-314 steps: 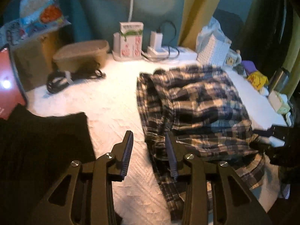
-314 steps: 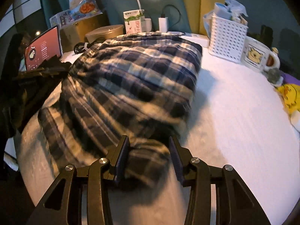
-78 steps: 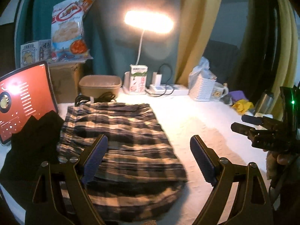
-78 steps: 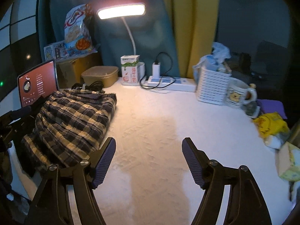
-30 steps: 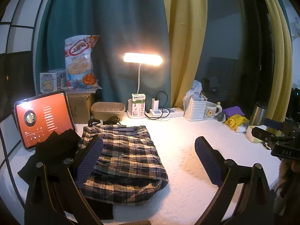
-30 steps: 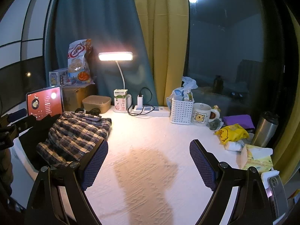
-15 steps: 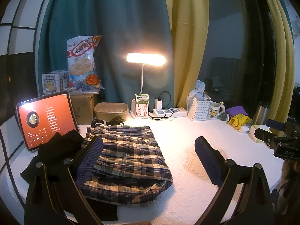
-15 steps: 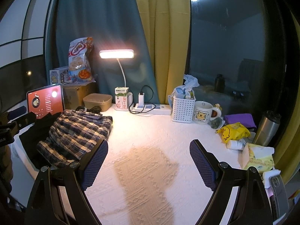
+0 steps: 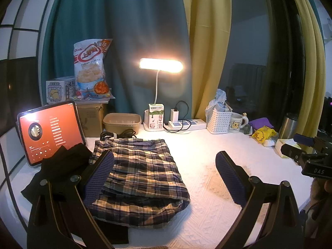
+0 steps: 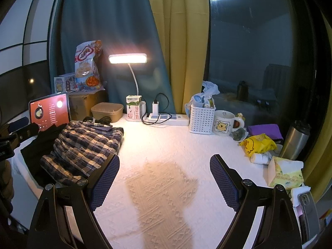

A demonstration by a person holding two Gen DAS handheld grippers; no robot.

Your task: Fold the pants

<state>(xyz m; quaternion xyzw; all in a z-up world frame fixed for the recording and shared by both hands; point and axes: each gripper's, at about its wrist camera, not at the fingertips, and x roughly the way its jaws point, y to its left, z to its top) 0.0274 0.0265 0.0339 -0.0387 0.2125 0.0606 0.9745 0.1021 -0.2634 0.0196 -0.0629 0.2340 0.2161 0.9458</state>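
The plaid pants [image 9: 141, 176] lie folded in a compact stack on the left of the white table [image 9: 207, 178], partly on a black garment [image 9: 60, 166]. They also show in the right wrist view [image 10: 83, 151] at the left. My left gripper [image 9: 165, 176] is open and empty, held back above the table's front, its left finger over the pants' left edge. My right gripper [image 10: 165, 180] is open and empty over bare tablecloth [image 10: 166, 186], well right of the pants.
A lit tablet [image 9: 49, 132] stands at far left. Along the back are a snack bag [image 9: 91, 70], brown container [image 9: 122, 122], milk carton [image 9: 155, 116], lamp [image 9: 160, 65], power strip [image 9: 186, 124], white basket [image 9: 219, 120] and mug [image 9: 236, 124]. A steel flask [image 10: 296, 141] and tissue pack [image 10: 286, 172] sit right.
Over the last second both grippers stay open and drawn back; the views shift only slightly. The pants lie still, folded where they were left.
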